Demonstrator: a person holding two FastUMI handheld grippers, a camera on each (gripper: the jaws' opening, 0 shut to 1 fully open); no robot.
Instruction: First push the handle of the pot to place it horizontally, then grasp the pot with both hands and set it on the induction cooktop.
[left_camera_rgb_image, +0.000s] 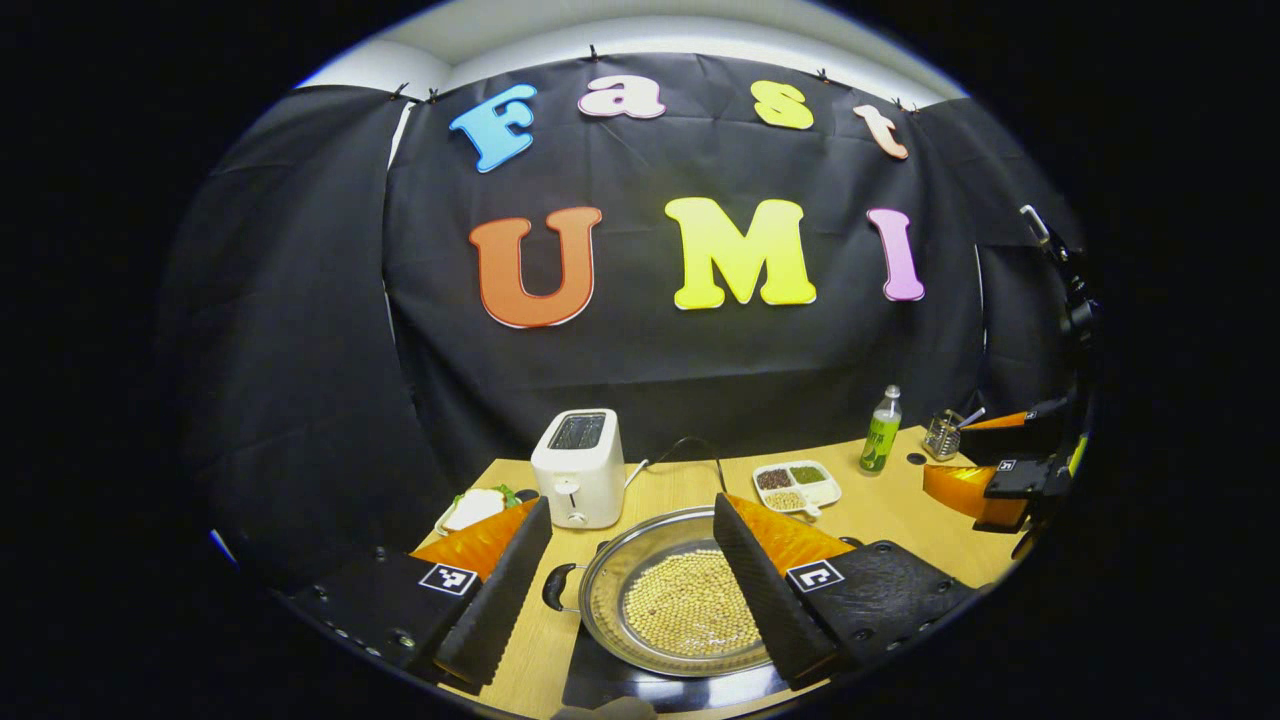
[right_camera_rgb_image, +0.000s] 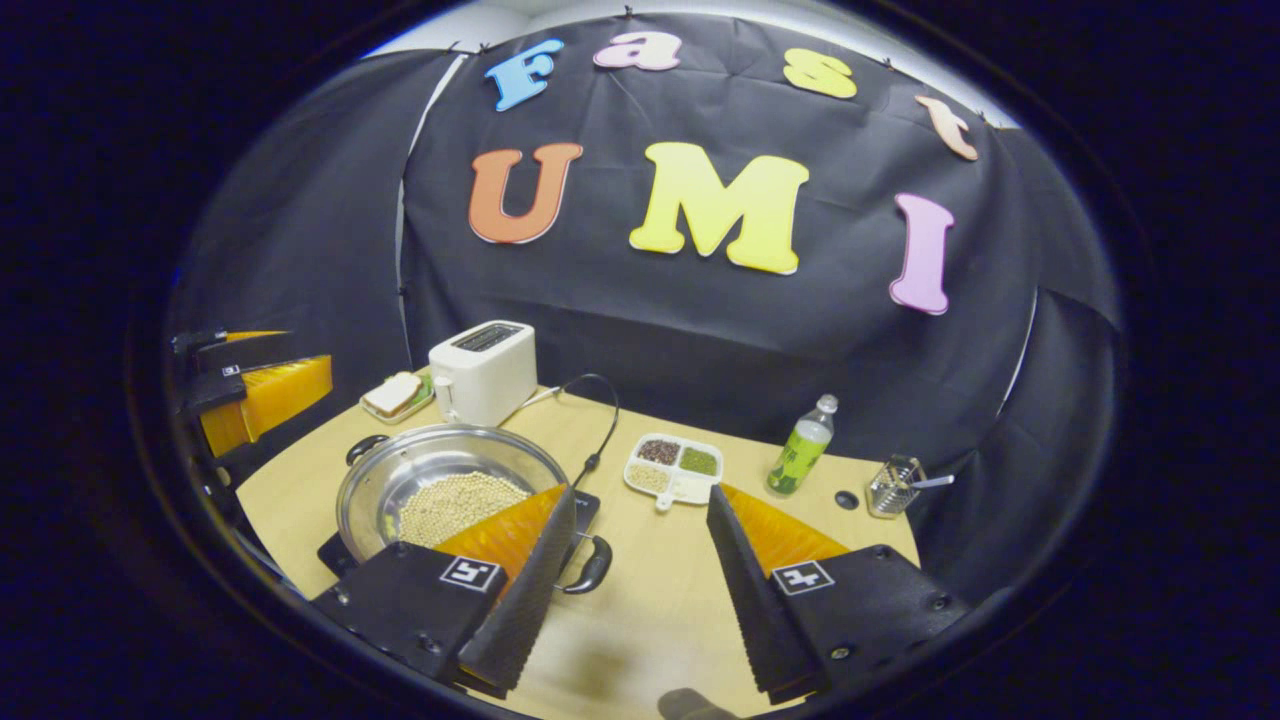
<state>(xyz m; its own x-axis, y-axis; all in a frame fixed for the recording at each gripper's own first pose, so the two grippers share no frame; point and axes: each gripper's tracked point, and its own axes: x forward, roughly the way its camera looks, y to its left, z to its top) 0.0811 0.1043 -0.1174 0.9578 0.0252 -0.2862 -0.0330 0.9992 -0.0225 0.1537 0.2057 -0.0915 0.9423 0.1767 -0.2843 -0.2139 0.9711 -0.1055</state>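
Observation:
A steel pot (left_camera_rgb_image: 690, 610) holding pale beans sits on the black induction cooktop (left_camera_rgb_image: 620, 688) at the near edge of the wooden table. One black handle (left_camera_rgb_image: 556, 586) sticks out to its left. My left gripper (left_camera_rgb_image: 631, 505) hangs open above the pot, touching nothing. In the right gripper view the pot (right_camera_rgb_image: 440, 475) lies to the left, with its near handle (right_camera_rgb_image: 592, 566) beside my left finger. My right gripper (right_camera_rgb_image: 640, 495) is open over bare table, right of the pot. The right gripper (left_camera_rgb_image: 1000, 470) is seen far right, the left gripper (right_camera_rgb_image: 250, 390) far left.
Behind the pot stand a white toaster (left_camera_rgb_image: 580, 468) with its black cable (right_camera_rgb_image: 605, 420) and a plate with bread (right_camera_rgb_image: 396, 396). A divided dish of grains (right_camera_rgb_image: 675, 467), a green bottle (right_camera_rgb_image: 800, 458) and a metal holder (right_camera_rgb_image: 893, 485) stand to the right.

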